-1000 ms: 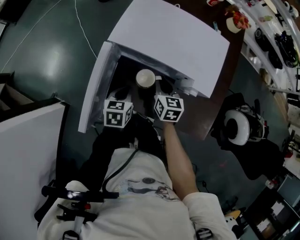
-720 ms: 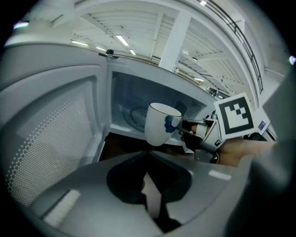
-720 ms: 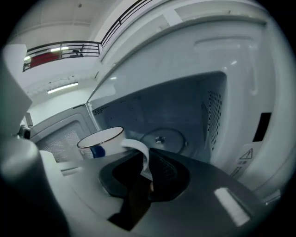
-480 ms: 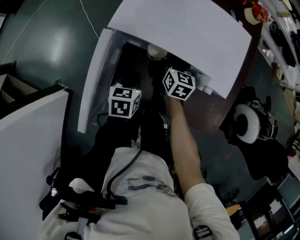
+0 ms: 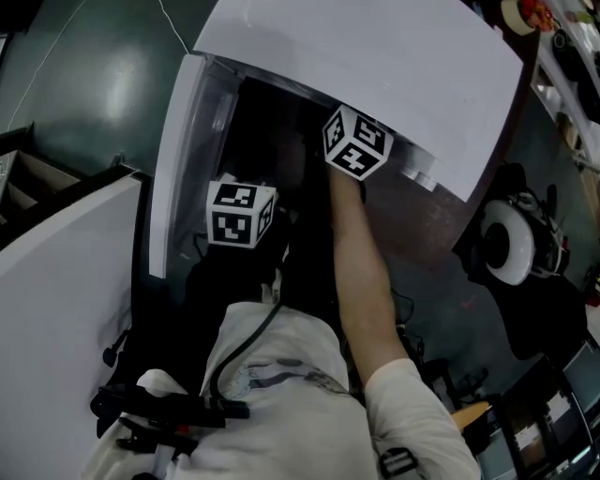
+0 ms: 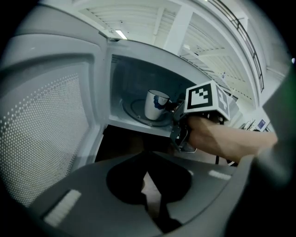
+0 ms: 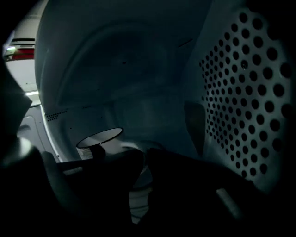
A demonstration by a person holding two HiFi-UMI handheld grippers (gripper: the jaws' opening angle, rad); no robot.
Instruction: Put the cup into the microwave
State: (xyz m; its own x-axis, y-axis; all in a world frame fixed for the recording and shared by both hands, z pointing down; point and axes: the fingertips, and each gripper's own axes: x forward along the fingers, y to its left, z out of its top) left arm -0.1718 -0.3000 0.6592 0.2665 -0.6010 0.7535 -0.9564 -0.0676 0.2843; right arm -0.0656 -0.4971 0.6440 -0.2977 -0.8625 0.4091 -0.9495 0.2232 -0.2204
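Note:
The white microwave (image 5: pixel 375 66) stands with its door (image 5: pixel 173 159) swung open to the left. In the left gripper view a white cup (image 6: pixel 154 104) with a blue handle is inside the cavity, over the glass turntable (image 6: pixel 136 113). My right gripper (image 6: pixel 175 105) reaches in from the right and is shut on the cup at its handle. In the right gripper view the cup's rim (image 7: pixel 99 137) shows at the left jaw, in the dark cavity. My left gripper (image 6: pixel 147 183) hangs below the microwave's opening, shut on nothing. The head view hides the cup under the microwave's top.
The cavity's perforated right wall (image 7: pixel 245 92) is close beside my right gripper. A white panel (image 5: pixel 56 281) stands at the left. A dark seat with a white round object (image 5: pixel 511 246) is at the right, and a thin cable (image 5: pixel 173 28) lies on the floor.
My right gripper has carried the cup forward into the microwave, so the cup has passed out of the head view. The left gripper has stayed almost in place.

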